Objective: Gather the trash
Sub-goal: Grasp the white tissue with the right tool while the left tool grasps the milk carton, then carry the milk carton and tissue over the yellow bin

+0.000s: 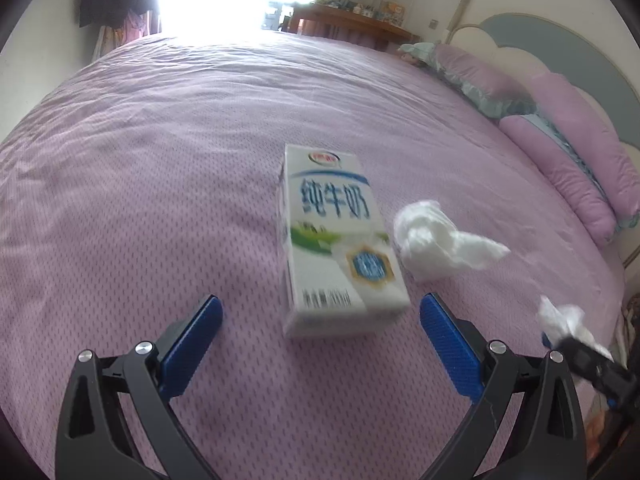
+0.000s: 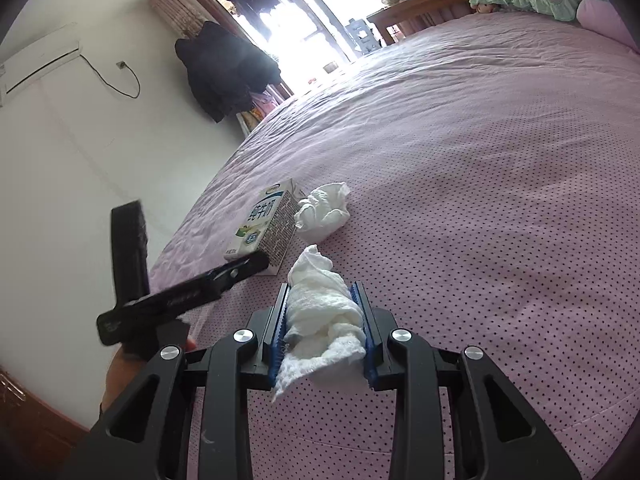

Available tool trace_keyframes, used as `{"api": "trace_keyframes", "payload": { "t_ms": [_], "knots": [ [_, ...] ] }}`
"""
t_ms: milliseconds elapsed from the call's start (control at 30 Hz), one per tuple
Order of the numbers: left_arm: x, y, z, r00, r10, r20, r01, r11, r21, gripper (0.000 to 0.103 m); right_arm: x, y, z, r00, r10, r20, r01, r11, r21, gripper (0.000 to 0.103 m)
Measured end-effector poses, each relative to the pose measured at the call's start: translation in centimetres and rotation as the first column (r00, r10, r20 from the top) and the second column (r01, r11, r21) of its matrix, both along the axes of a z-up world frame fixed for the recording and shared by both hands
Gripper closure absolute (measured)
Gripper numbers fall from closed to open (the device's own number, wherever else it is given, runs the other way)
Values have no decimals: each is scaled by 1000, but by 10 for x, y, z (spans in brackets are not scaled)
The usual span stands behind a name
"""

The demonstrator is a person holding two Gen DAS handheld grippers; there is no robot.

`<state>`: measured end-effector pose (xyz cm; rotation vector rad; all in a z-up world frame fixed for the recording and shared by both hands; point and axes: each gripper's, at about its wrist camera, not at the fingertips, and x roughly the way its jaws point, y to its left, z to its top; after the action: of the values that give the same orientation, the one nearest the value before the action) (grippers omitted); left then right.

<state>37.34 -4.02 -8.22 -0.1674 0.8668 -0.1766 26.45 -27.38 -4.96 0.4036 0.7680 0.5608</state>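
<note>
On the purple bed (image 1: 160, 160), near its edge, my right gripper (image 2: 325, 332) is gripping a crumpled tissue (image 2: 320, 320) between its jaws. My left gripper (image 1: 320, 344) is holding its jaws wide open, empty, just before the milk carton (image 1: 336, 236). A second tissue (image 1: 436, 240) is lying beside the carton. Pillows (image 1: 568, 152) are lining the far side.
</note>
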Motion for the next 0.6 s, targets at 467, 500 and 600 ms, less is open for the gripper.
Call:
{"api": "trace_keyframes", "payload": {
  "t_ms": [467,500,600],
  "knots": [
    [49,-2,0,999,36,-10,-35,999,25,46,-6,-6,-3,1000,-2,-16,1,1000,-16,73],
    [46,-1,0,1000,28,-3,-28,999,16,46,-6,-6,-5,1000,-3,-18,2,1000,-19,73],
    [32,6,0,1000,1,18,-1,999,-37,46,-11,-7,-7,1000,-3,-22,2,1000,-11,73]
  ]
}}
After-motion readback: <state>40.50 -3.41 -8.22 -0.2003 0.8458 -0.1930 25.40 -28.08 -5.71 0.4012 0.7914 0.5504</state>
